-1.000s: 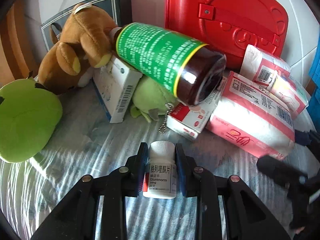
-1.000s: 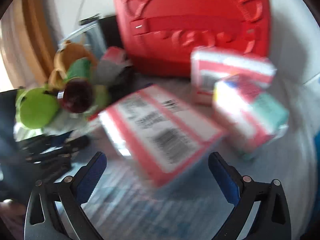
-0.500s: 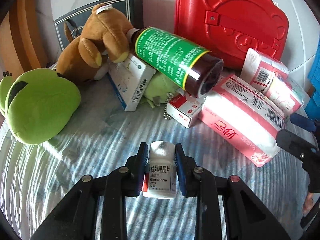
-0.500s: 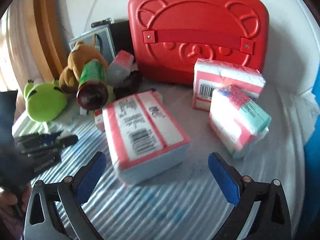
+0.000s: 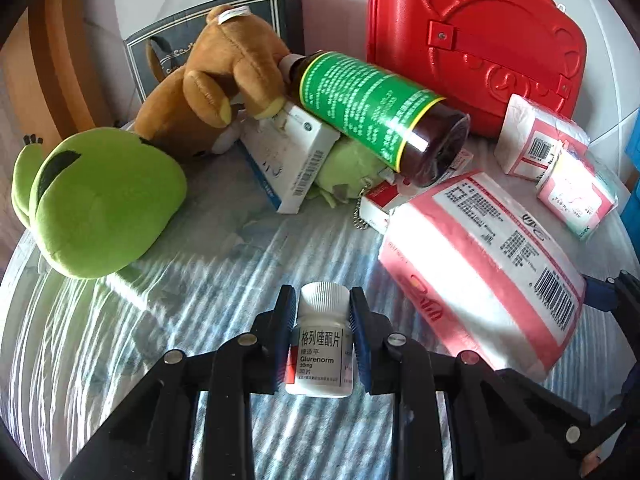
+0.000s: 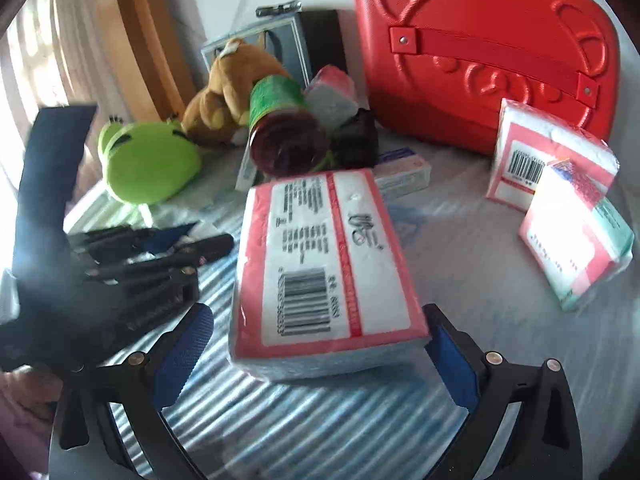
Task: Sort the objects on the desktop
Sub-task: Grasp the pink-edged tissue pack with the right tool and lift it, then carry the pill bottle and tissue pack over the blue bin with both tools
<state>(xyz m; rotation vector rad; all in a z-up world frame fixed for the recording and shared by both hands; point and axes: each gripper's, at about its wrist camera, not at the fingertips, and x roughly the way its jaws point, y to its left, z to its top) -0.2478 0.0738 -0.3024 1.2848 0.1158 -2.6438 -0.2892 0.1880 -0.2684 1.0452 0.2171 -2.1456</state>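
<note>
Pinching a small white pill bottle (image 5: 323,344) upright between its fingers, the left gripper (image 5: 322,312) hovers over the striped counter (image 5: 160,320). The right gripper (image 6: 316,344) stands with its blue fingers (image 6: 182,350) spread wide on either side of a large pink tissue pack (image 6: 320,264) lying flat on the counter; whether they touch it I cannot tell. Behind lie a green-labelled brown bottle (image 5: 376,116), a brown plush bear (image 5: 224,84), a green plush frog (image 5: 96,200) and a red case (image 5: 480,48).
</note>
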